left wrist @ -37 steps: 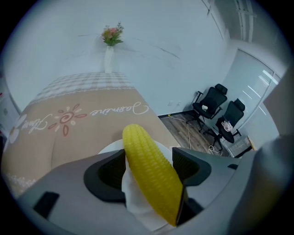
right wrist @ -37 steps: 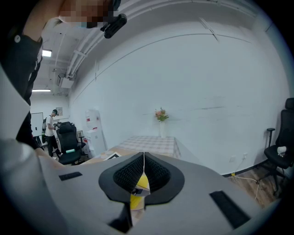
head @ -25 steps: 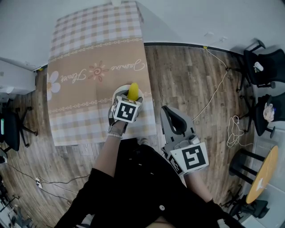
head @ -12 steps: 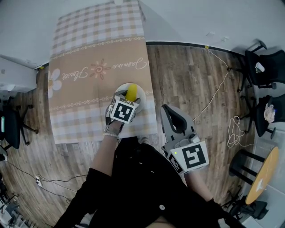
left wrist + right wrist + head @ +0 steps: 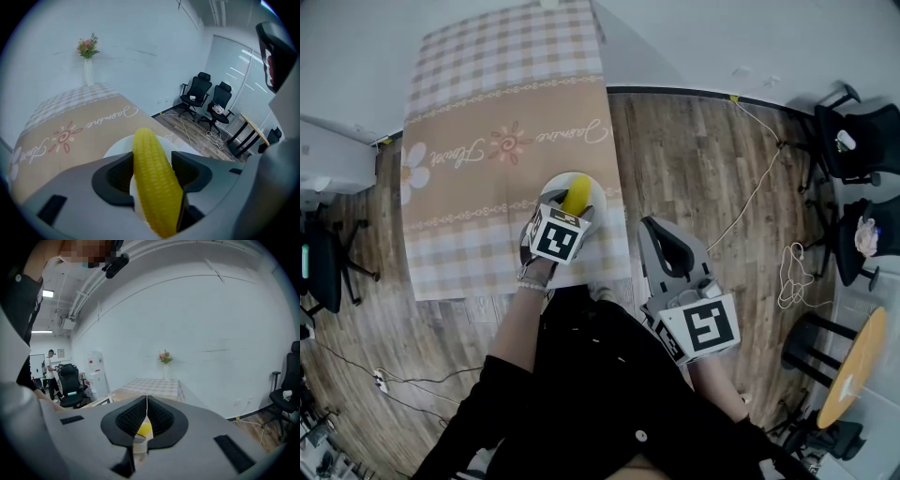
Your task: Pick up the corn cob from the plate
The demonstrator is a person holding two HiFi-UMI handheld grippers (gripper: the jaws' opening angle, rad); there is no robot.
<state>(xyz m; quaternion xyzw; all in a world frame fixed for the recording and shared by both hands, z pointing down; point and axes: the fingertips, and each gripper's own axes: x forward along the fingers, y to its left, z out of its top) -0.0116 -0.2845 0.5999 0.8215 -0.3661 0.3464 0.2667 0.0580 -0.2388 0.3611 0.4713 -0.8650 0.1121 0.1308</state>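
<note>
The left gripper (image 5: 153, 161) is reaching down over the near edge of the counter (image 5: 487, 112), and its grey moulded jaws have just been closing. The corn cob (image 5: 154, 187) is sitting between them. It is a long, tapering, bright yellow cob with neat rows of small rounded kernels. The black ribbed pads are pressing against its sides, so the gripper is holding it at a wide spread. The cob's blunt tip is pointing away over the round white plate (image 5: 180, 143), which is smooth and glossy. Whether the cob is touching the plate or hanging just above it cannot be told.

A cloth is covering the counter. It is checked in pale beige and white at both ends, with a plain tan band across the middle that is carrying a printed sun-like flower and looping script. At the far end a slim white vase (image 5: 87, 70) is standing upright with a small bunch of pink flowers.

The right gripper (image 5: 146, 404) is hovering off the counter's side, above the wood-plank floor (image 5: 694, 169). Its ribbed pads are meeting in a thin line and gripping nothing. Black mesh-backed office chairs (image 5: 197, 93) are standing on the floor by the wall.
</note>
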